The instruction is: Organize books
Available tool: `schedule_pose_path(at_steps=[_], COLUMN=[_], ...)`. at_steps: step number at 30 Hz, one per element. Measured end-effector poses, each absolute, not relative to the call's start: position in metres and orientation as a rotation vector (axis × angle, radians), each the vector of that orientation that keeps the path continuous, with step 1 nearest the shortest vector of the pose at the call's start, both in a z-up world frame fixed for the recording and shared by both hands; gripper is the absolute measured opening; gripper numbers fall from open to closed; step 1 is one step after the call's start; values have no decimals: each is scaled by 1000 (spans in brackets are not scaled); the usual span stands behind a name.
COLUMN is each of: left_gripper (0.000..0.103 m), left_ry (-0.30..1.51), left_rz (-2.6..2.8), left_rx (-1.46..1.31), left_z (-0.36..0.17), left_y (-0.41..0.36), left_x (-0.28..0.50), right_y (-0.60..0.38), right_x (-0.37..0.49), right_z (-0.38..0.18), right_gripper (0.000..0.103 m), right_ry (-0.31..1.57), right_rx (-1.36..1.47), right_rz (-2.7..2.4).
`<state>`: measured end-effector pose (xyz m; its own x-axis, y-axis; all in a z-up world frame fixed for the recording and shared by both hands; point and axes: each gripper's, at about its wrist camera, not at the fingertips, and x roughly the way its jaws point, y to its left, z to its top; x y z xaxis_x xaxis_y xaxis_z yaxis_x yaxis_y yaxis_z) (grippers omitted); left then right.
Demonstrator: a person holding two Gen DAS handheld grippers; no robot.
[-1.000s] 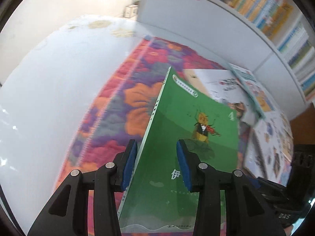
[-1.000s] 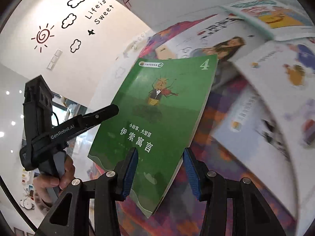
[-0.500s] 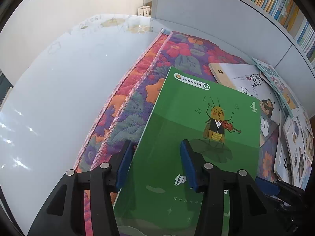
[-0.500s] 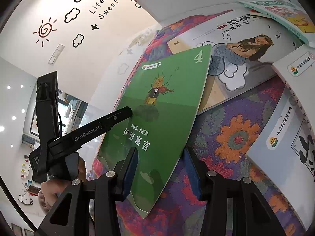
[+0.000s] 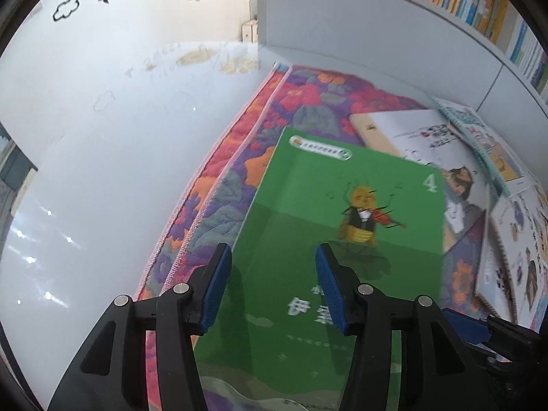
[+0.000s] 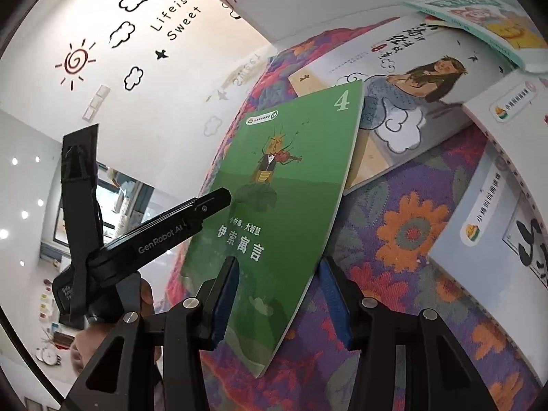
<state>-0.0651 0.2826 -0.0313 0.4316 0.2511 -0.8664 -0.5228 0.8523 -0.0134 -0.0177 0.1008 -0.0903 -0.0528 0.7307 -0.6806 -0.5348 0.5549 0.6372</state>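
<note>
Hovering both half-open grippers, left (image 5: 270, 277) and right (image 6: 279, 291), gripping nothing, I'm risking nudging the green book (image 6: 281, 185) askew.

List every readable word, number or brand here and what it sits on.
"Lifeis Sweet": wall
"GenRobot.AI": left gripper
"4", "伊索寓言": green book
Badge on green book, white books' small print: too small to read.

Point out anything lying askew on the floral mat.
The green book lies crooked, its far corner overlapping the mermaid book. A teal-edged book sits skewed over that one's top edge. The books lie scattered, not stacked.
</note>
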Motion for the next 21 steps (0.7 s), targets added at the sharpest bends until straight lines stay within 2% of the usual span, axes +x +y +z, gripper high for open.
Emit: schedule_pose_path(at_steps=[10,15,21], left_gripper=[49,49,49], left_ry=[966,956,1020], left_rz=[332,251,151], left_rx=[-314,-342,-316], left_z=[4,9,-10], left_y=[222,173,103], left_x=[-56,-39,-19], right_y=[54,-8,-92], right_x=[-22,-8,21], right_z=[-48,-32,-30], right_gripper=[48,60,61], right_ry=[1123,1050,1000], right_rx=[147,198,234], right_rz=[978,884,702])
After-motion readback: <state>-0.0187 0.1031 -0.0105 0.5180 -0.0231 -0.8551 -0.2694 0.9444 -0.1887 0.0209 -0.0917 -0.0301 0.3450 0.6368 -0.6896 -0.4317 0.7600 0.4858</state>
